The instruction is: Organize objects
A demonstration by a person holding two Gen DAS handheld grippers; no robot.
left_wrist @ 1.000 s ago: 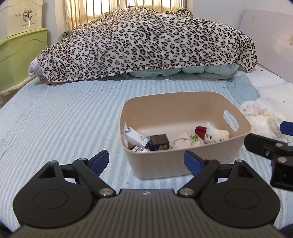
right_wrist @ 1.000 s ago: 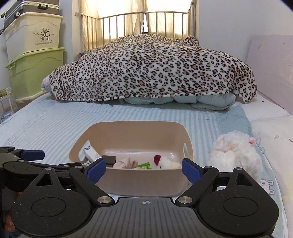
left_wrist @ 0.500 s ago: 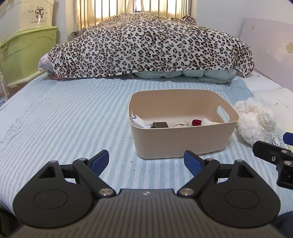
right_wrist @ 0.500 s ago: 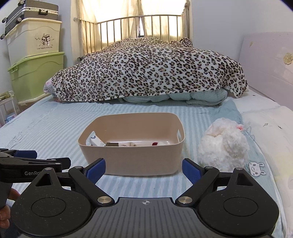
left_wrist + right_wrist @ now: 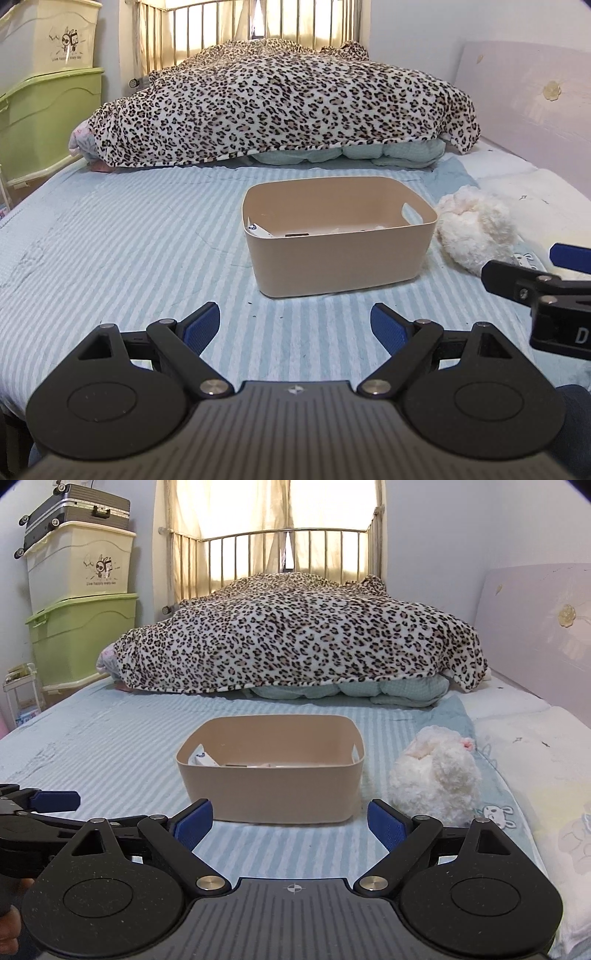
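On the striped bed [image 5: 129, 251] | both tools, left tool [image 5: 297, 326] and right tool [image 5: 290, 821], have backed away, spread wide, empty | bin [image 5: 340, 258] holds small items; fluffy toy [image 5: 436, 775] beside it, likely next.

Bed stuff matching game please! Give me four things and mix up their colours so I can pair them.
Things:
1. storage bin
2. plush toy
3. blanket
4. bedsheet

Colours:
A. leopard spots
B. light blue stripes
C. beige
D. fluffy white

Pairs: 1-C, 2-D, 3-A, 4-B
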